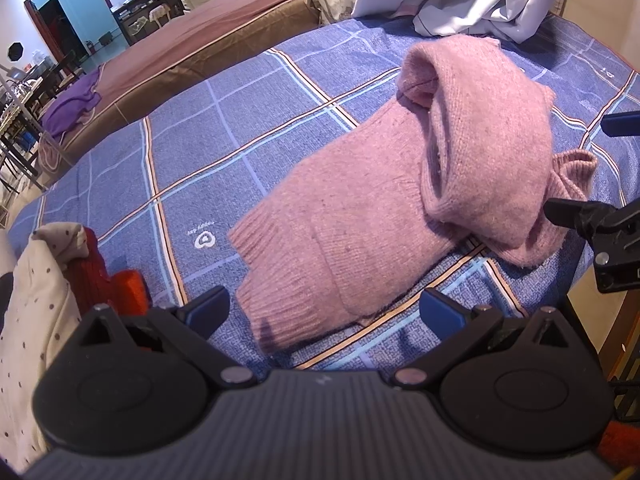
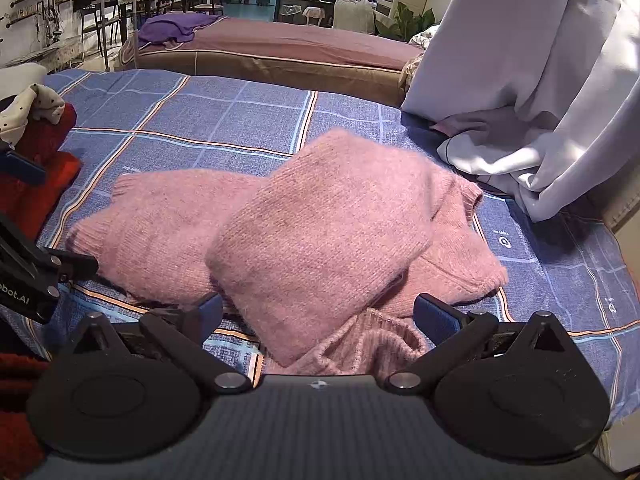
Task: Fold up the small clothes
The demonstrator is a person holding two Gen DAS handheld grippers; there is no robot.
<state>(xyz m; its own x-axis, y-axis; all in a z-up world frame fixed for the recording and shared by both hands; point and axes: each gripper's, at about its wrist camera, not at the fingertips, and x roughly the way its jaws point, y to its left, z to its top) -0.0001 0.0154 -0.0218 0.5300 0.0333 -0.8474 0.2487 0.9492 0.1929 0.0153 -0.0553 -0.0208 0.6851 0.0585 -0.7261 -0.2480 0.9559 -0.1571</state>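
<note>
A pink knitted sweater (image 1: 384,208) lies partly folded on the blue checked bedspread (image 1: 224,140), its upper part doubled over the body. My left gripper (image 1: 324,312) hovers open just in front of the ribbed hem, holding nothing. In the right wrist view the same sweater (image 2: 320,224) fills the middle, a ribbed cuff (image 2: 372,344) lying between the blue pads. My right gripper (image 2: 318,316) is open over that cuff, its jaws wide apart. The right gripper also shows at the right edge of the left wrist view (image 1: 592,168).
A pile of red and dotted white clothes (image 1: 60,272) sits at the bed's left. White cloth and a hanging curtain (image 2: 540,120) crowd the far right corner. A second bed with a maroon cover (image 2: 288,44) lies beyond. Open bedspread (image 2: 192,120) stretches behind the sweater.
</note>
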